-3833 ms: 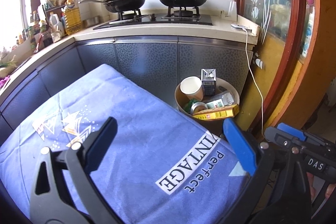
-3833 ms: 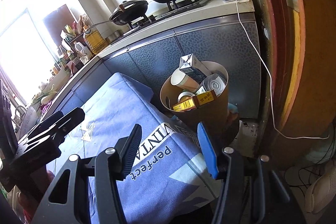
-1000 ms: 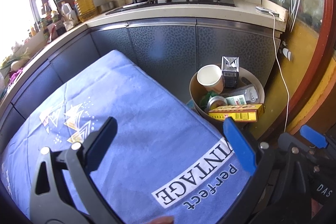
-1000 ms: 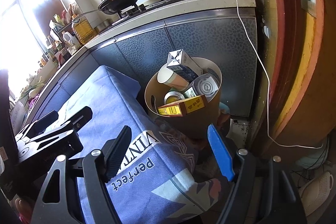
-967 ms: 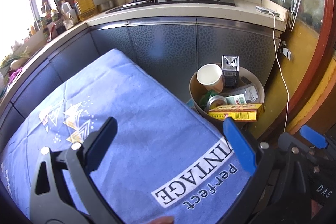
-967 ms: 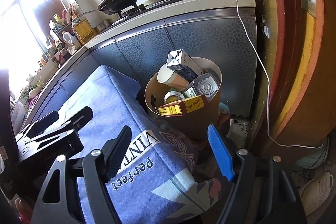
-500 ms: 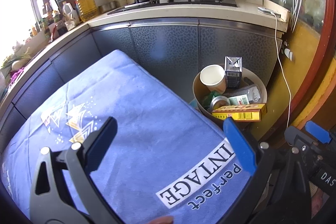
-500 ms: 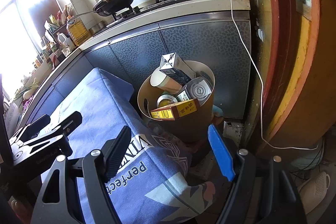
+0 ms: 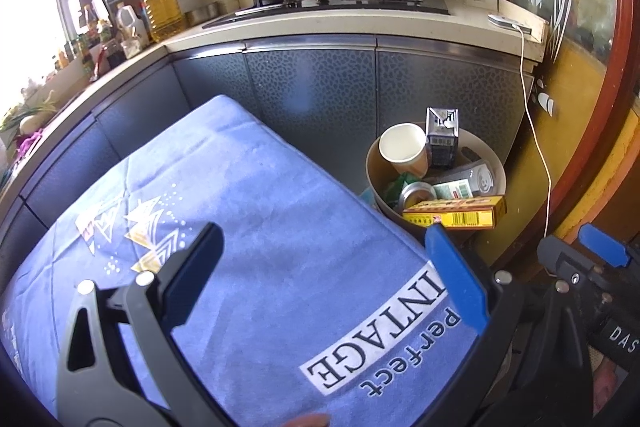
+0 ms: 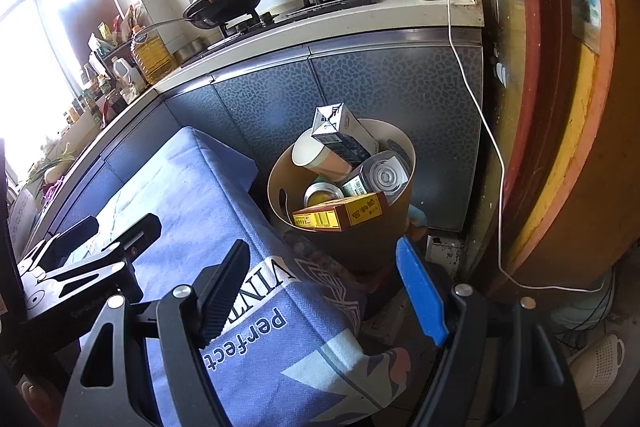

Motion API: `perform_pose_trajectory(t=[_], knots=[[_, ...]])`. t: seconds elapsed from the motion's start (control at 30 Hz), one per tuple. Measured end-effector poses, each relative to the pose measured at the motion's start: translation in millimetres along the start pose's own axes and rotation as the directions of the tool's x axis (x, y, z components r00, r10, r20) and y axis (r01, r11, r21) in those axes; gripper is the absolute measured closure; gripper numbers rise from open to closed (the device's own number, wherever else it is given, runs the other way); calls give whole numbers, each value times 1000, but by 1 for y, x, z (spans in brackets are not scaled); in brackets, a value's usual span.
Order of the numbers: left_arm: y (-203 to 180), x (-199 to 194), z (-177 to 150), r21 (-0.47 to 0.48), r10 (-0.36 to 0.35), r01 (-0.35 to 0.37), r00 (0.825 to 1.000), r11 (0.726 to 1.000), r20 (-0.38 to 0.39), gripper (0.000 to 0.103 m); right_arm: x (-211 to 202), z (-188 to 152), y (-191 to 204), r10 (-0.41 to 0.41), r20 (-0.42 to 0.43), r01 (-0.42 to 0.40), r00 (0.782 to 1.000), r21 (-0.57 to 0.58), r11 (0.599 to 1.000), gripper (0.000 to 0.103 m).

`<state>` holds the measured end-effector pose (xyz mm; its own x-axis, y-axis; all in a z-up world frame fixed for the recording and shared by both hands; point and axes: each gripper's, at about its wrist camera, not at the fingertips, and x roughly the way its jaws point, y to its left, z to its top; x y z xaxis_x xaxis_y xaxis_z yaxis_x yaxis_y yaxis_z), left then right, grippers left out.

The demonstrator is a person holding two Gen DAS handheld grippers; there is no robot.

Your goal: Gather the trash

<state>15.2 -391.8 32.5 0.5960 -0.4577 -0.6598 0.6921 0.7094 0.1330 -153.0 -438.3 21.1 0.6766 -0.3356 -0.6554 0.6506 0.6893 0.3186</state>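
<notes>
Tan trash bin (image 10: pixel 352 247) just past right hand-held gripper (image 10: pixel 320 287), jaws apart

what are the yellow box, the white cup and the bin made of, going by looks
Yellow box: looks like thin printed cardboard, matte, with sharp folded edges and a barcode. White cup: probably paper, matte white inside with a rolled rim. Bin: smooth thin tan wall with a cut-out slot, likely plastic, possibly card.

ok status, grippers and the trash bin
Left gripper open, empty. Right gripper open, empty. Trash bin full: yellow box across top, paper cup, carton. Nothing blocking.
</notes>
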Motion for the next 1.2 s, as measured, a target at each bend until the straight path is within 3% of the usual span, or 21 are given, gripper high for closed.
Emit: perform_pose_trajectory(t=[1.2], knots=[[-9, 6, -6, 29, -11, 12, 1000, 1000, -22, 6, 6, -1, 0, -6, -10, 6, 1000, 6, 1000, 28]])
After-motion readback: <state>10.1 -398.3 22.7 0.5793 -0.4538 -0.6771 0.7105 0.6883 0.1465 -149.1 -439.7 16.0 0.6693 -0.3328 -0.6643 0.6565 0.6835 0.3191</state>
